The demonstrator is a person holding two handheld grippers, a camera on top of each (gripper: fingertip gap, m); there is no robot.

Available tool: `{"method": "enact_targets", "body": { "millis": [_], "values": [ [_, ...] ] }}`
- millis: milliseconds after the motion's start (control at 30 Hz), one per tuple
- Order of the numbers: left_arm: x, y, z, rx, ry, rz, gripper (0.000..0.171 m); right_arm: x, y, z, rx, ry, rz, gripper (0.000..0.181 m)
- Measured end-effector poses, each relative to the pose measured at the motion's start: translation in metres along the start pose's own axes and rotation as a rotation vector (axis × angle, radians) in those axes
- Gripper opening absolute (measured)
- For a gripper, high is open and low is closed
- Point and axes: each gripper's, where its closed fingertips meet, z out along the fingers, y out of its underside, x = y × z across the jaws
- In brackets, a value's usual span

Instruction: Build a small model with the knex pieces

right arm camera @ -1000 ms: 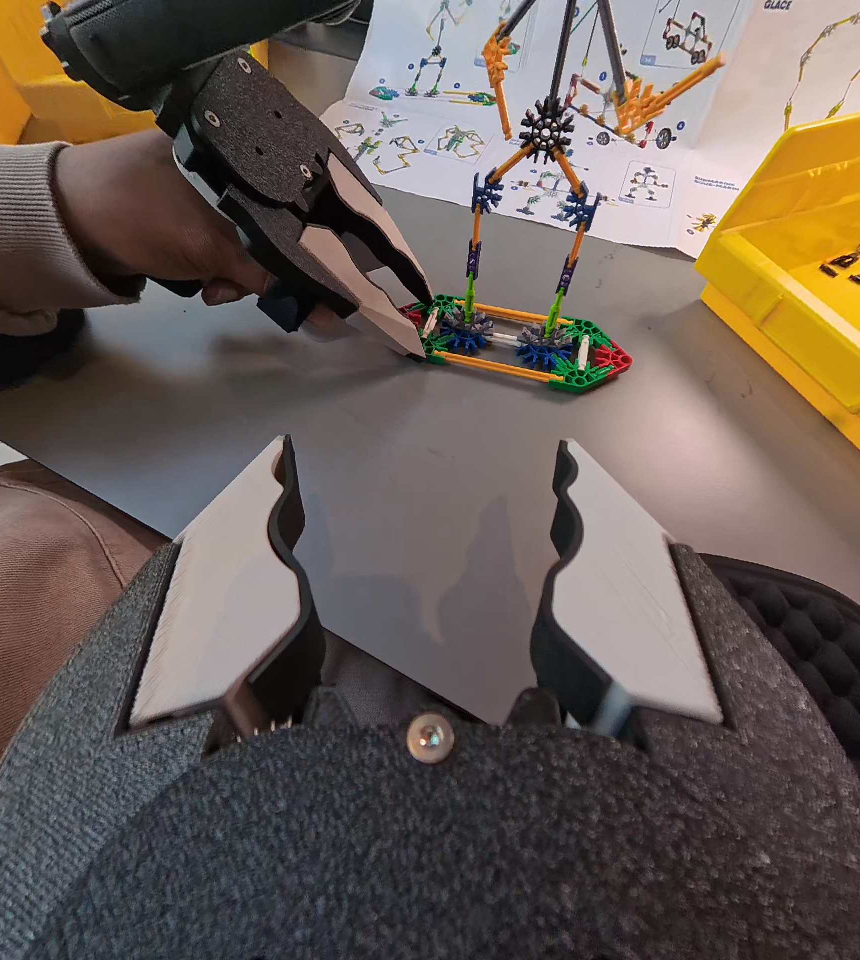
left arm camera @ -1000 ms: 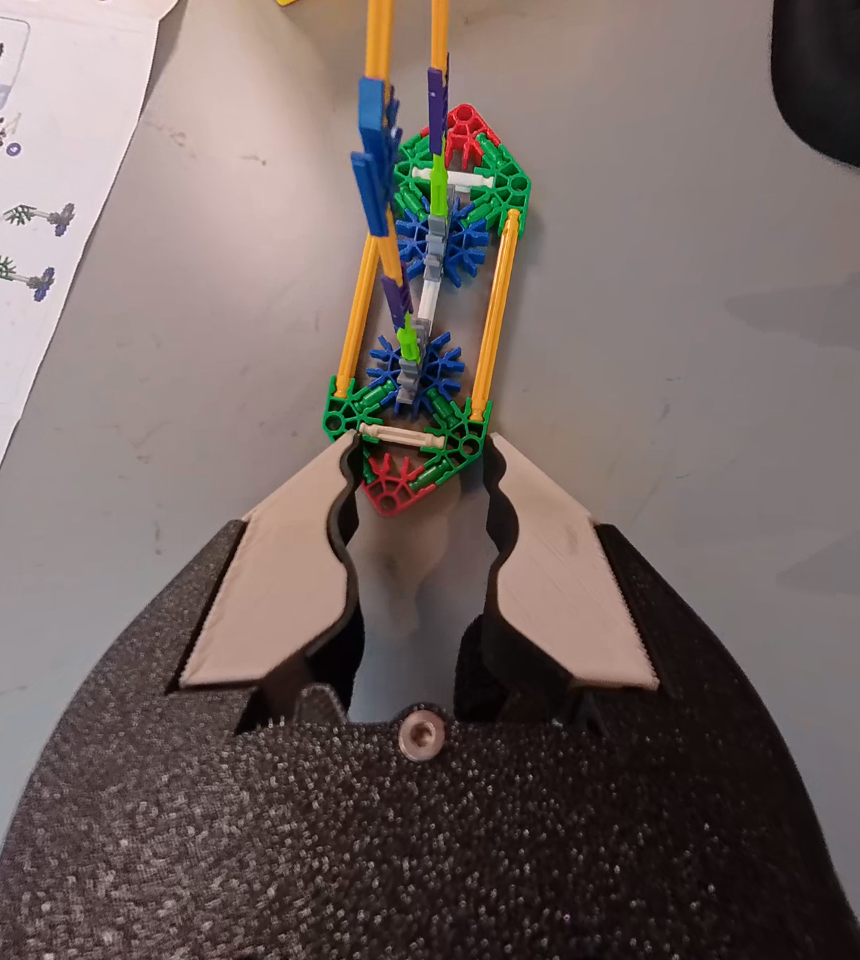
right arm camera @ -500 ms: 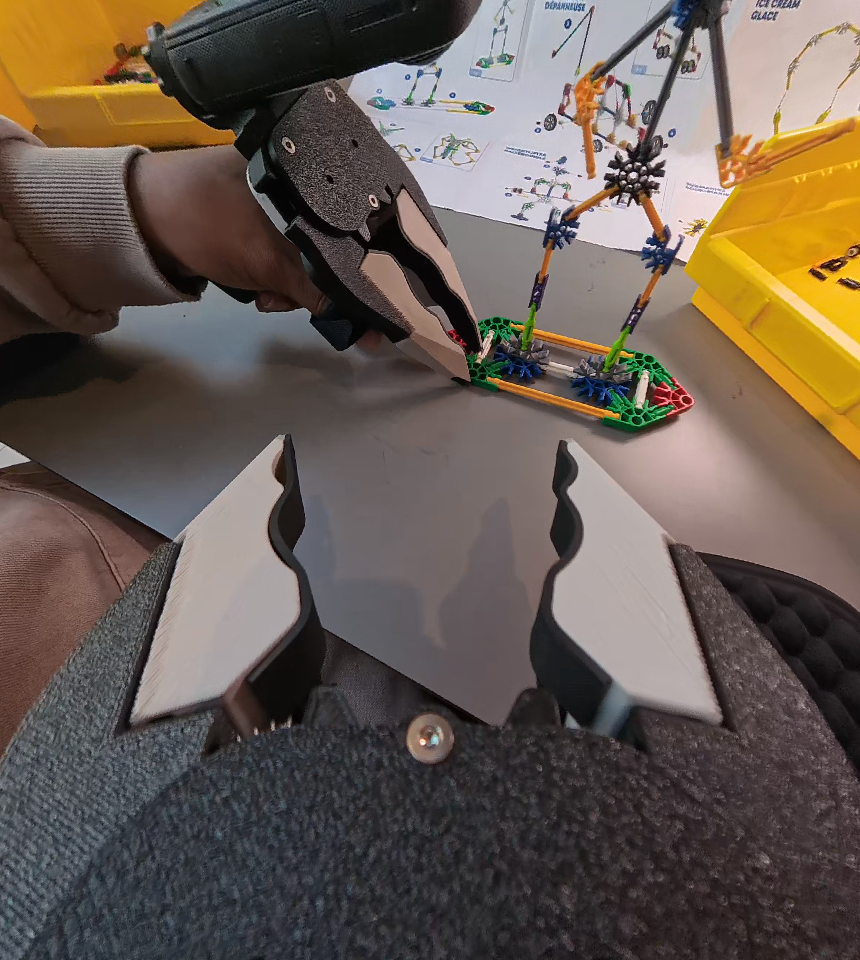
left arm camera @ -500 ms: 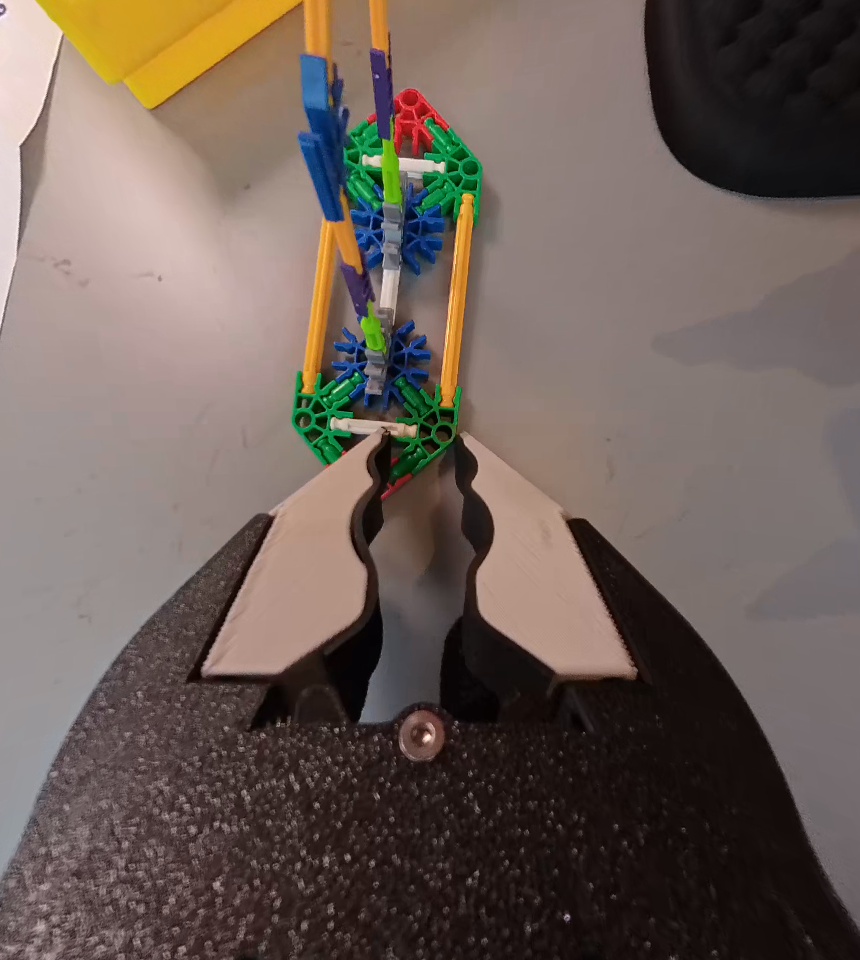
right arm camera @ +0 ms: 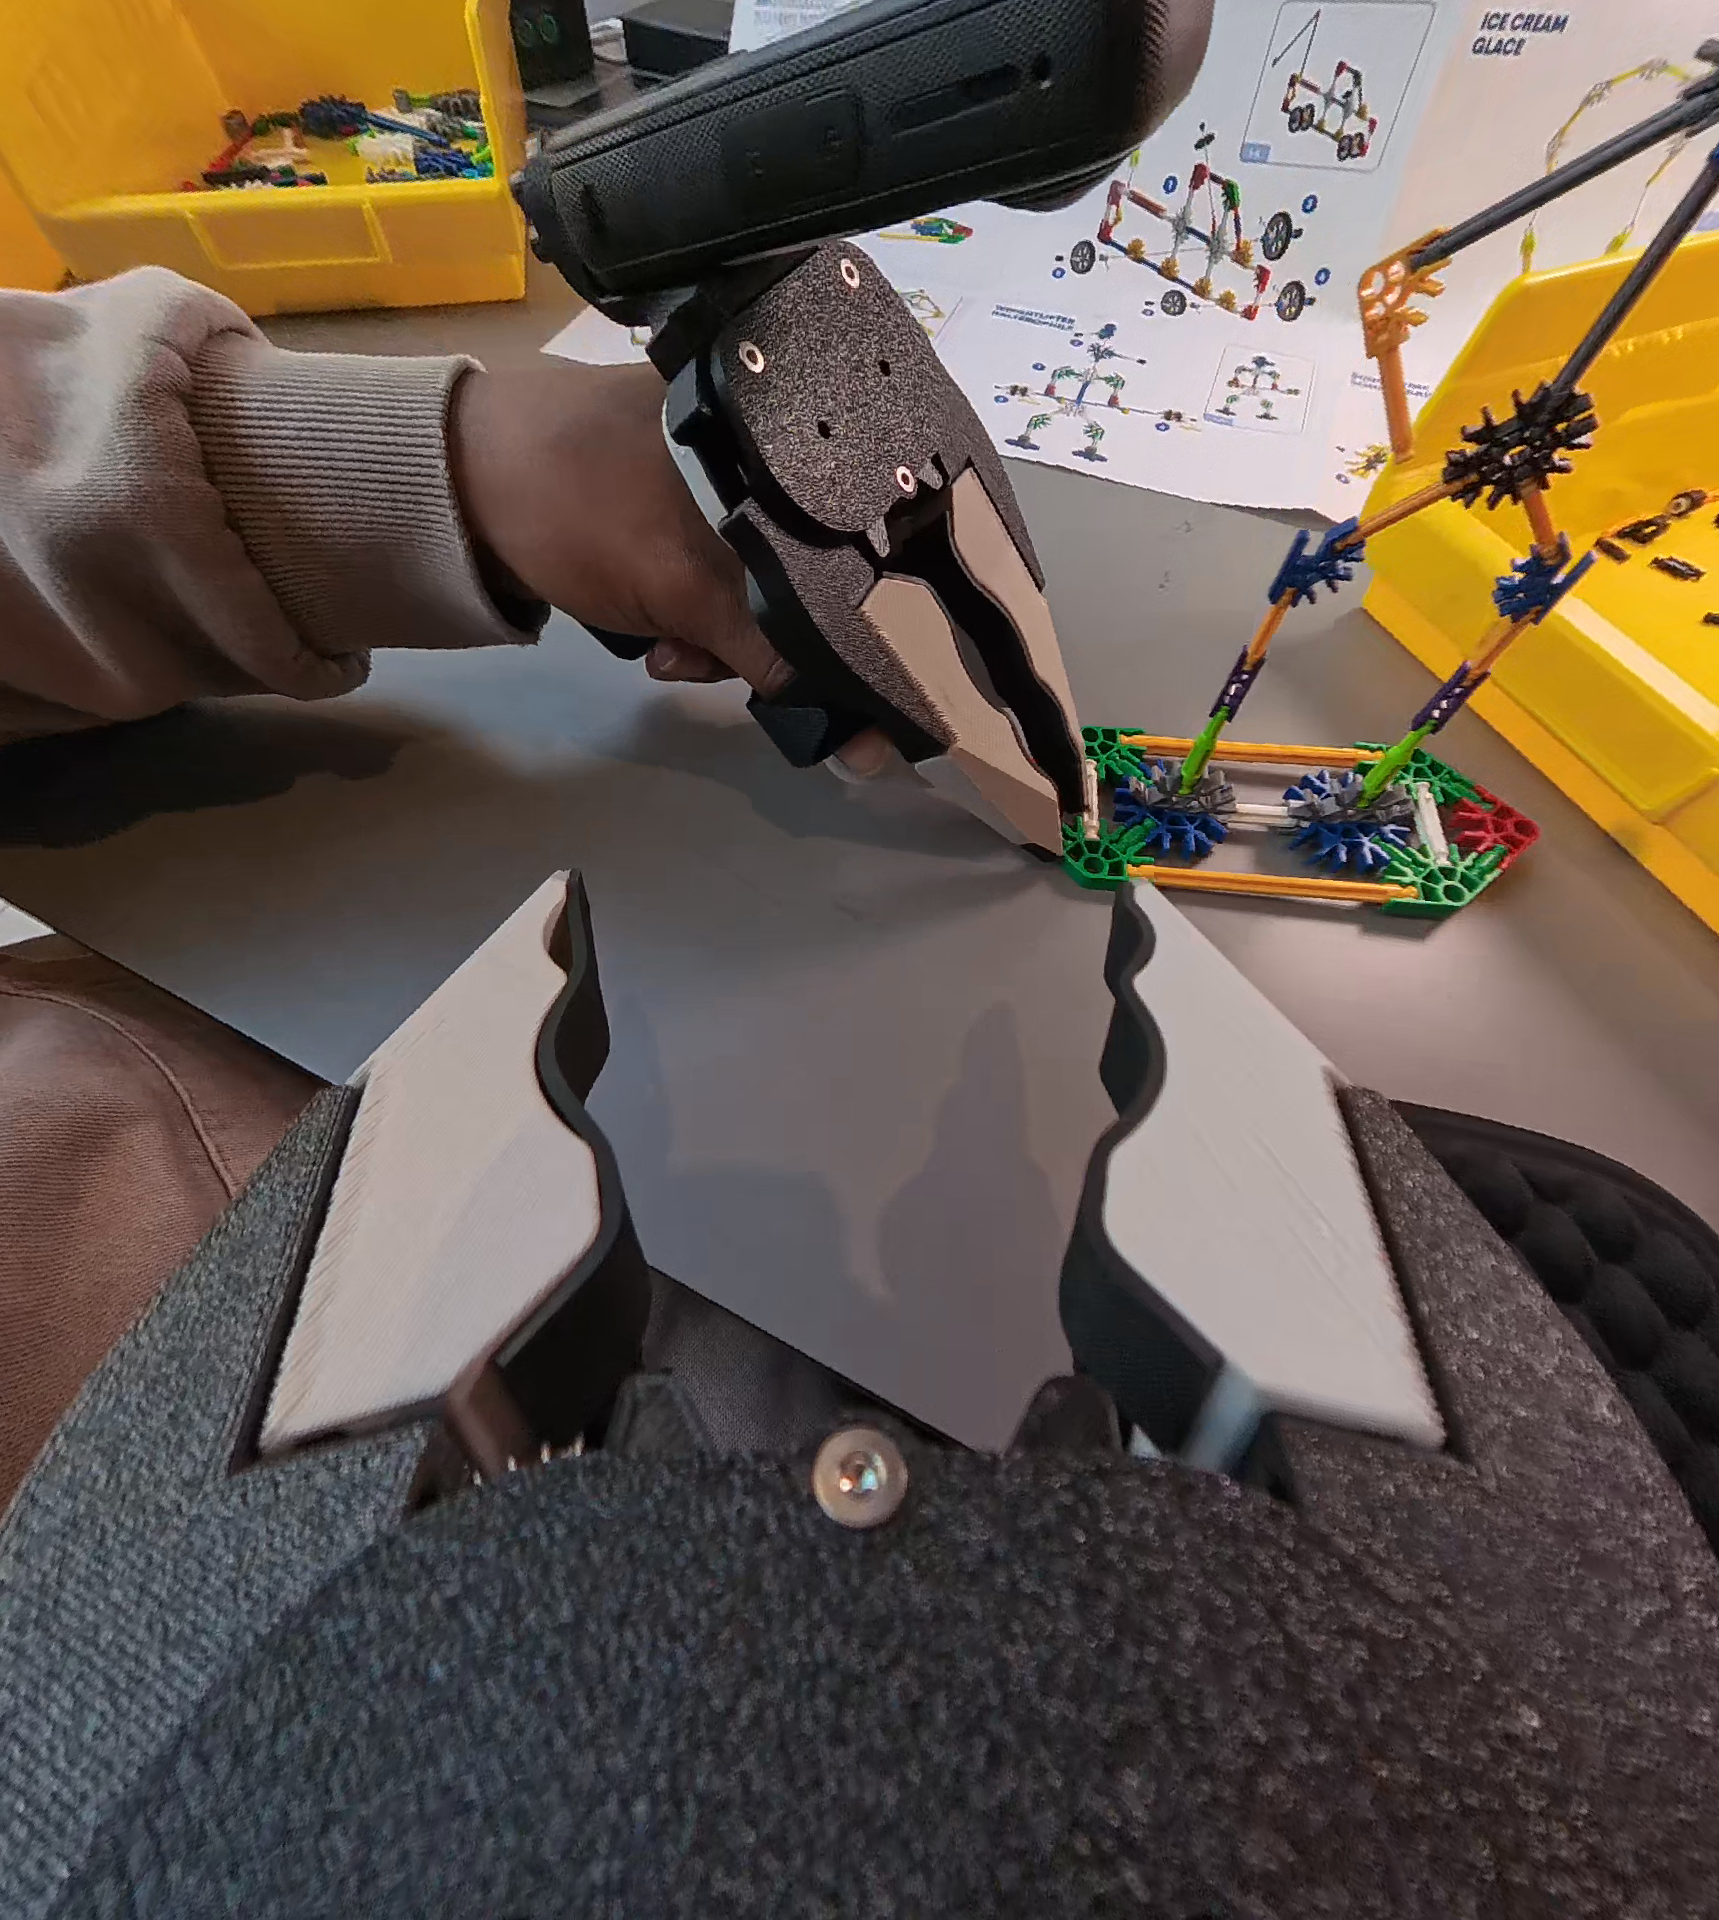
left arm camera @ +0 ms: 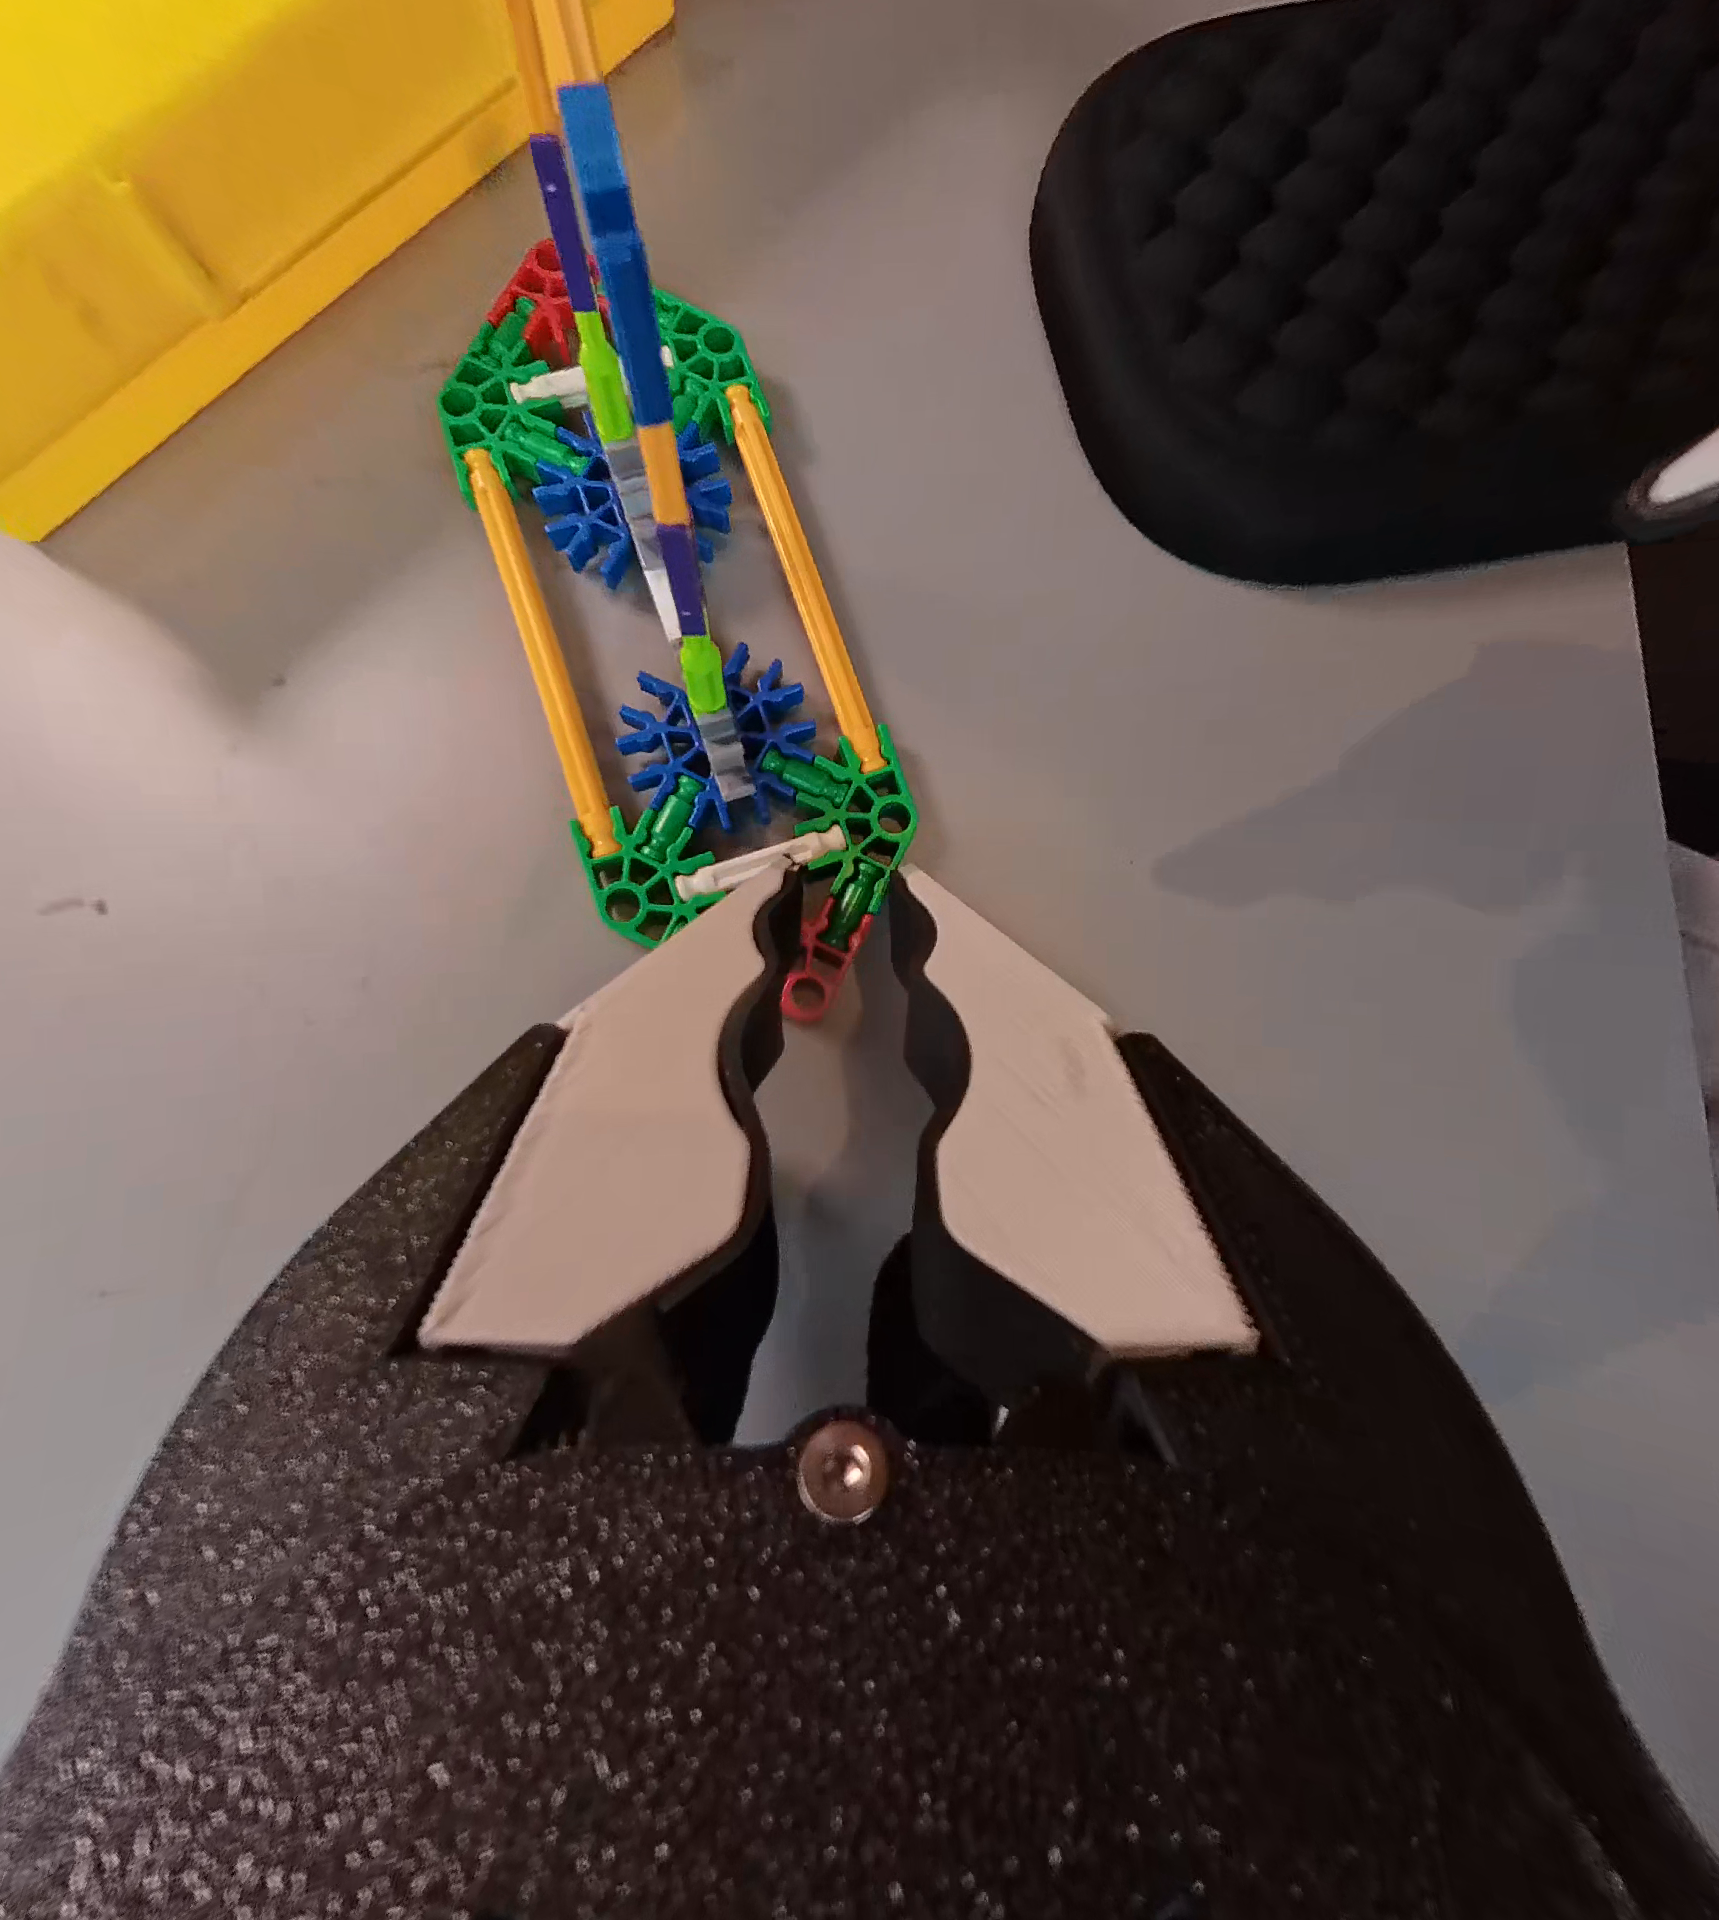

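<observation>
The rod-and-connector model (left arm camera: 689, 582) is standing on the grey table (left arm camera: 211, 935), its base now slanting toward 11 o'clock. The left gripper (left arm camera: 839, 883) is pinching the near red connector (left arm camera: 819, 971). At 10 o'clock sits one yellow bin (left arm camera: 107, 239), which has come closer. The right gripper (right arm camera: 850, 904) is hovering, jaws wide apart and empty; two more bins and an instruction sheet (right arm camera: 1198, 312) are lying beyond.

Green, blue, red and orange toy frame (left arm camera: 689, 623) on grey table (left arm camera: 211, 935); yellow bin (left arm camera: 159, 208); black quilted pad (left arm camera: 1406, 260).

Yellow bins (right arm camera: 242, 223) with loose pieces; instruction sheet (right arm camera: 1198, 301); black mat (left arm camera: 1437, 260); grey table (left arm camera: 211, 935).
</observation>
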Motion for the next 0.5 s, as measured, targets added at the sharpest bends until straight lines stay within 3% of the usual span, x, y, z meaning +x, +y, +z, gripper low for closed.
{"method": "enact_targets", "body": {
  "millis": [267,500],
  "values": [
    [-0.001,-0.010,0.009,0.002,-0.038,-0.028,0.016,0.003,0.002,-0.002,0.001,0.007,0.005,0.097],
    [0.001,0.002,-0.001,-0.016,0.023,0.104,0.016,0.008,0.004,-0.003,-0.009,0.020,-0.005,0.097]
  ]
}}
